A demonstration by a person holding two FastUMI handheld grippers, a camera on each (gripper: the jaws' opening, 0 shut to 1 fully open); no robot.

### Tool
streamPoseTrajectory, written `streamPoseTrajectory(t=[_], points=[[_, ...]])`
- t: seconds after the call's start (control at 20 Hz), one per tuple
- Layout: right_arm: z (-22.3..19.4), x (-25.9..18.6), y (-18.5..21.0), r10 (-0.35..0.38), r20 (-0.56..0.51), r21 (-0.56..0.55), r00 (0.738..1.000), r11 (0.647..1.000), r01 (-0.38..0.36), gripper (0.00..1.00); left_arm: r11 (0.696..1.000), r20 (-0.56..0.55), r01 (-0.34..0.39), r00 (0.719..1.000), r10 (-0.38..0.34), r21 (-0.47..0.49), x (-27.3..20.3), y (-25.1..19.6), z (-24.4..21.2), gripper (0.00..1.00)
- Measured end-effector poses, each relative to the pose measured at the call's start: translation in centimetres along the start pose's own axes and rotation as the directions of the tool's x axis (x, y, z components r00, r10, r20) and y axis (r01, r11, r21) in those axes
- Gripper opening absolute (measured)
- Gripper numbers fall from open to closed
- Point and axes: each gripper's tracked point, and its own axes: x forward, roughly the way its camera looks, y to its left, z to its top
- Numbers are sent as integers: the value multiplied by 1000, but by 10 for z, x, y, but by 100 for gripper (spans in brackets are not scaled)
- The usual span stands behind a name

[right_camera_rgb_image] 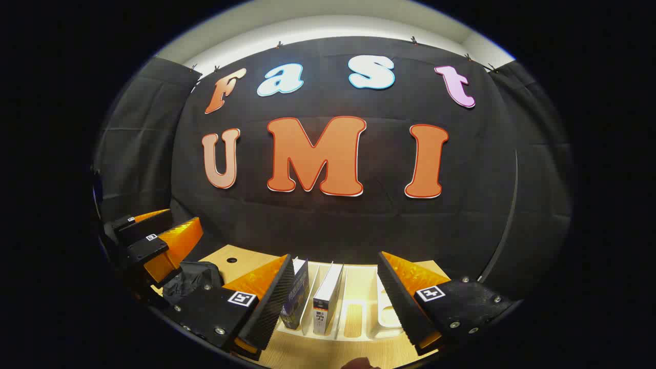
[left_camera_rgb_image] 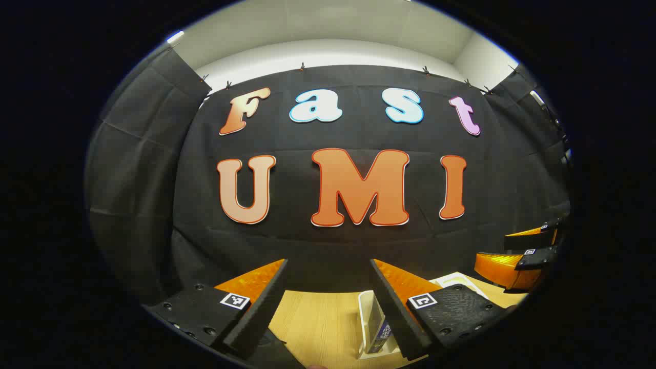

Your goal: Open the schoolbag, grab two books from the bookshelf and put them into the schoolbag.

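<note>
I hold two grippers, one in each hand, both raised above the pale wooden worktop (right_camera_rgb_image: 312, 353) and pointed at the booth's black cloth wall.

My left gripper (left_camera_rgb_image: 328, 302) has its two fingers spread wide with nothing between them. In the left gripper view, below and between those fingers, I see the worktop and the near end of the white bookshelf (left_camera_rgb_image: 365, 318), with one dark book (left_camera_rgb_image: 382, 333) standing in it, partly hidden behind my right-hand finger. At the right edge of that view my other gripper shows farther off.

My right gripper (right_camera_rgb_image: 335, 302) is likewise released, its two fingers well apart and gripping nothing. Between them in the right gripper view stands the white bookshelf, a slotted rack with several upright dividers. I count two books in it: a dark-covered book (right_camera_rgb_image: 296, 300) in the leftmost slot, just beside my left-hand finger, and a white book with a dark spine (right_camera_rgb_image: 327, 300) one slot to the right. The slots to the right of them hold nothing I can make out.

At the left of the right gripper view, my left gripper appears farther off, and under it a dark crumpled mass lies on the worktop, the schoolbag (right_camera_rgb_image: 192, 279). I cannot tell whether it is open or closed. A small round hole (right_camera_rgb_image: 231, 260) marks the worktop behind it.
</note>
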Motion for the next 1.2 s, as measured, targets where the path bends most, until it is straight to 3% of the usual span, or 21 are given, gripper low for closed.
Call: streamPoseTrajectory(t=[1.05,1.2], points=[[-5,-5,-12,-38,-3,-33,999,999,38,97,999,-26,-40,999,40,12,-7,12,-11,96],[-8,-4,-20,-59,-4,-42,998,997,59,97,1000,-50,-12,999,13,12,-7,8,-21,96]])
